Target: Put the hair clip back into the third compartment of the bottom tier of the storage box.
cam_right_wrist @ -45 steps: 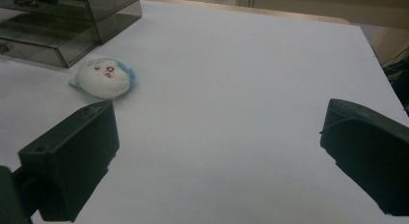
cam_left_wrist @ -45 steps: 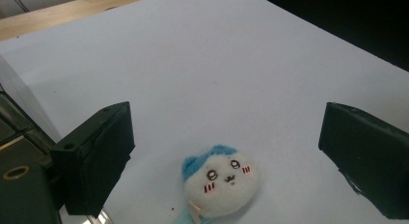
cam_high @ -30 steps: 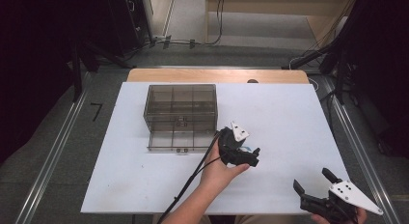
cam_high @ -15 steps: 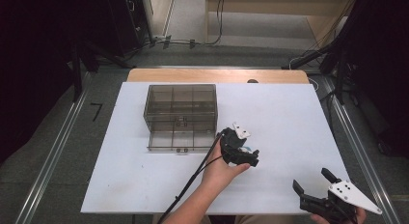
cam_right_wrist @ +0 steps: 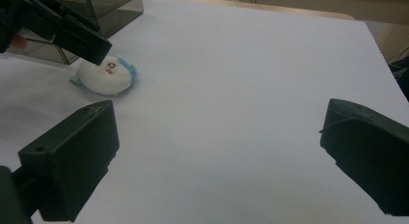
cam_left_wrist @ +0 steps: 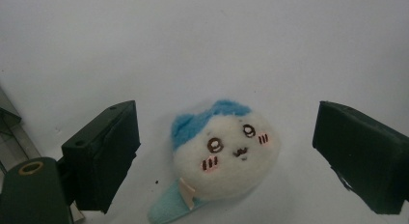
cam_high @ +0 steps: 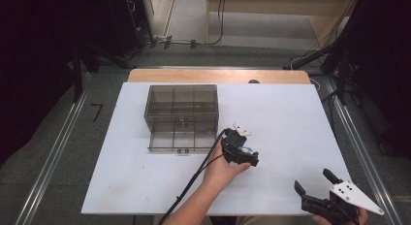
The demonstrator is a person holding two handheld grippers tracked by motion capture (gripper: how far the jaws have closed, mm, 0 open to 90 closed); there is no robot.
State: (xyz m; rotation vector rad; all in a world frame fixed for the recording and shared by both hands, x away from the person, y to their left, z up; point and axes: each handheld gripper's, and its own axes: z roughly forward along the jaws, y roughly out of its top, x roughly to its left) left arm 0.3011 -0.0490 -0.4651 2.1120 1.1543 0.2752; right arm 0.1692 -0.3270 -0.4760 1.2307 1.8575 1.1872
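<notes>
The left gripper hangs over a small plush toy that lies on the white table, just in front of and to the right of a smoky clear plastic organizer box whose lower drawer stands pulled out. In the left gripper view the jaws are spread wide, one on either side of the toy, neither touching it — they hold nothing. The toy is white with a blue top and a pale blue tag, face up. The right gripper waits near the front right edge of the table, well apart from the toy; its jaws are likewise wide open and empty. The step in hand appears to be the approach to a grasp. The next move likely calls for lowering the left gripper until both jaws flank the soft body, then closing gently — firm enough to lift, probably toward the open drawer.
</notes>
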